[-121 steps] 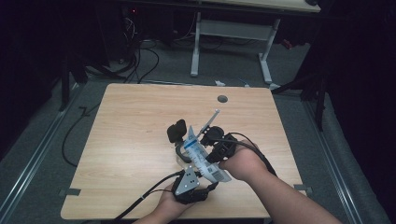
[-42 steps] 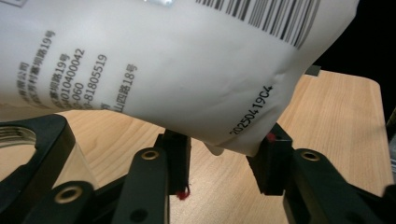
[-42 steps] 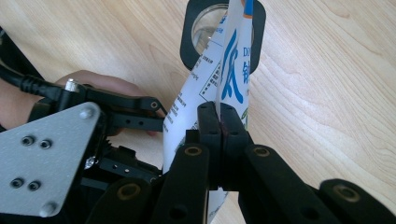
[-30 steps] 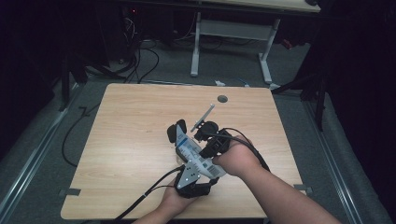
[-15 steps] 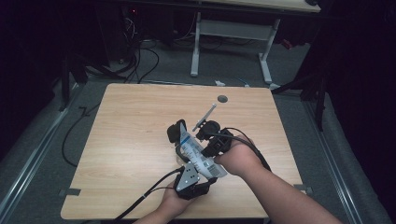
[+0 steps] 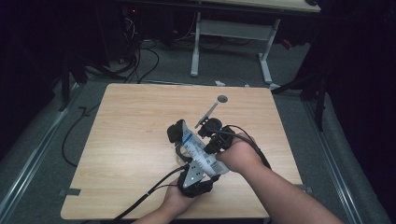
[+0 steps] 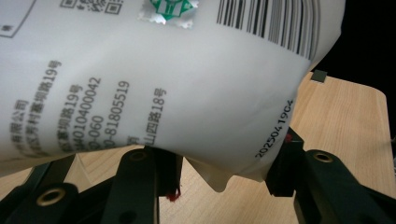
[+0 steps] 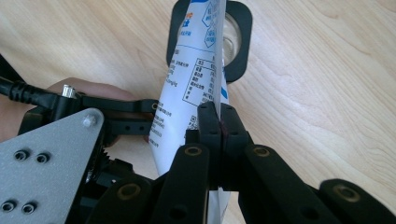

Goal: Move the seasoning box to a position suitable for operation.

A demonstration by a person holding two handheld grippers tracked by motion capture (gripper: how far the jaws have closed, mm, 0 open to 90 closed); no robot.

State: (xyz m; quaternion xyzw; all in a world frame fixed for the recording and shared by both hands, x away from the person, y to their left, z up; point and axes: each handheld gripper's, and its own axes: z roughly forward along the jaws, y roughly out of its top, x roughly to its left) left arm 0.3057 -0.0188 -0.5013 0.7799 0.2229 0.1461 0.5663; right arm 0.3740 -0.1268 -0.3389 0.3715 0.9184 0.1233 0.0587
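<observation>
White pouch [image 8: 194,88] — right gripper [image 8: 218,122] clamped on its edge.

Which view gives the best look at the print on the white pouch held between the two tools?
The left gripper view: the white pouch is close up there, with barcode, address lines and date code readable. The right gripper view shows it edge-on, pinched in the right tool, a table of small print visible. The high view shows it small, between both tools.
</observation>
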